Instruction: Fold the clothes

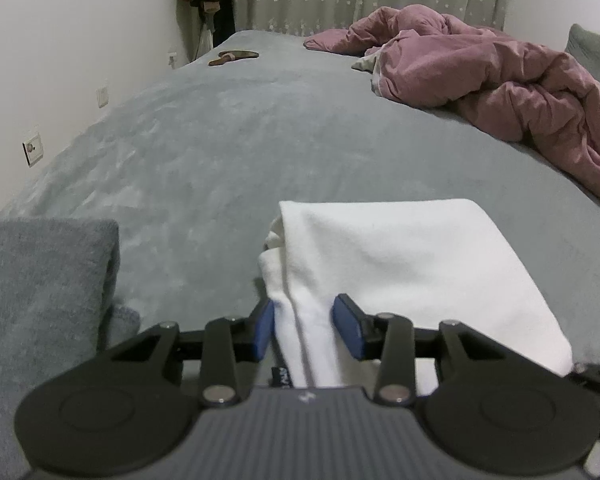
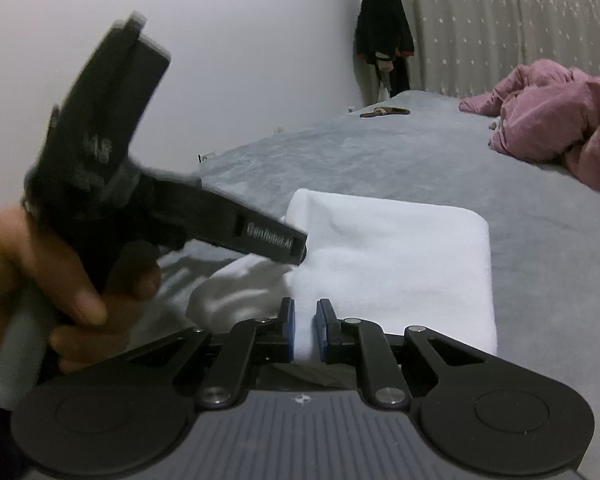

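left gripper (image 1: 302, 328): straddles white garment's (image 1: 412, 264) bunched edge, grip unclear | right gripper (image 2: 305, 328): clamped on near hem, lower centre, likely steadying the fold

- Both views are dim, with a soft, even indoor light and a cool grey cast.
- Fisheye bending curves the pale wall (image 1: 80, 40) and darkens the picture corners.
- The folded white cloth (image 1: 412, 264) is the brightest area, nearly washed out.
- In the right wrist view, the person's hand (image 2: 40, 276) and the black handheld left gripper (image 2: 304, 250) are motion-blurred.
- Shadows are faint and soft-edged.
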Motion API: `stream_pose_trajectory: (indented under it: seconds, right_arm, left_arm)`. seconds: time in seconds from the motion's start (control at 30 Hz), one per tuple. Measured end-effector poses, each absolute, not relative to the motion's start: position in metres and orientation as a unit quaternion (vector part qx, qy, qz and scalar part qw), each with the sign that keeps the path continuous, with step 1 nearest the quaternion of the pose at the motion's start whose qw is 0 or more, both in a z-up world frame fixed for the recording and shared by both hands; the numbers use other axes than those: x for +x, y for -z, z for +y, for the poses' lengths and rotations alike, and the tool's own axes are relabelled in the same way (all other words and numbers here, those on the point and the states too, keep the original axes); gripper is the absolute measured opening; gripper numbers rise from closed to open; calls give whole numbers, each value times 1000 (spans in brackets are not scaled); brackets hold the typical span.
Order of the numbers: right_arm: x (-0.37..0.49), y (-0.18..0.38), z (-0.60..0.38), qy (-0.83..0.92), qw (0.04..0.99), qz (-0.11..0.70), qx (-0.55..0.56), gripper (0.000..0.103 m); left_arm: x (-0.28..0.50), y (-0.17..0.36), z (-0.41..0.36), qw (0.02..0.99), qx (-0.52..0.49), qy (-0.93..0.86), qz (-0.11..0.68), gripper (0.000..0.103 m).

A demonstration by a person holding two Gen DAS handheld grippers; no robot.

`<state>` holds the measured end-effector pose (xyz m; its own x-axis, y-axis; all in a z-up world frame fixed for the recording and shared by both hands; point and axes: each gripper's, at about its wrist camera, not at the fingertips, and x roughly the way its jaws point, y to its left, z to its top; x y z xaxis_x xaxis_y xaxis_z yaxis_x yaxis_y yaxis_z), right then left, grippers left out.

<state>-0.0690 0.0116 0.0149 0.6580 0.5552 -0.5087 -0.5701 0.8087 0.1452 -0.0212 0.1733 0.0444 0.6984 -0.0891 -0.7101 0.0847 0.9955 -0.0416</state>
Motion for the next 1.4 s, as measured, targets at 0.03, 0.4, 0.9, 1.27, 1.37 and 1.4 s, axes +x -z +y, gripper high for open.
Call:
stream_pose_trajectory:
  seconds: [0.03,0.4,0.9,1.27,1.37,1.4]
  right_arm:
    - [-69,-19,6,-313,908,278,-2,15]
    - [-50,-8,-66,-276,897,333,88,0]
    - [-49,-21,-89,-275,899,317,123,7]
    - [-41,-10,-81,-250,905,334,82,10]
    - [-42,-15,-84,-250,908,321,101,11]
    - [-40,-15,-83,-249,909,317,105,11]
  left_arm:
    - [-21,-44,174,921,-3,48,386,38]
    - [-20,-45,174,920,-3,47,389,39]
    - [-19,-45,175,920,-2,47,389,41]
    - [-20,-45,173,920,1,45,390,41]
    - [-20,-45,173,920,2,45,390,41]
    - [-20,-45,173,920,3,45,390,41]
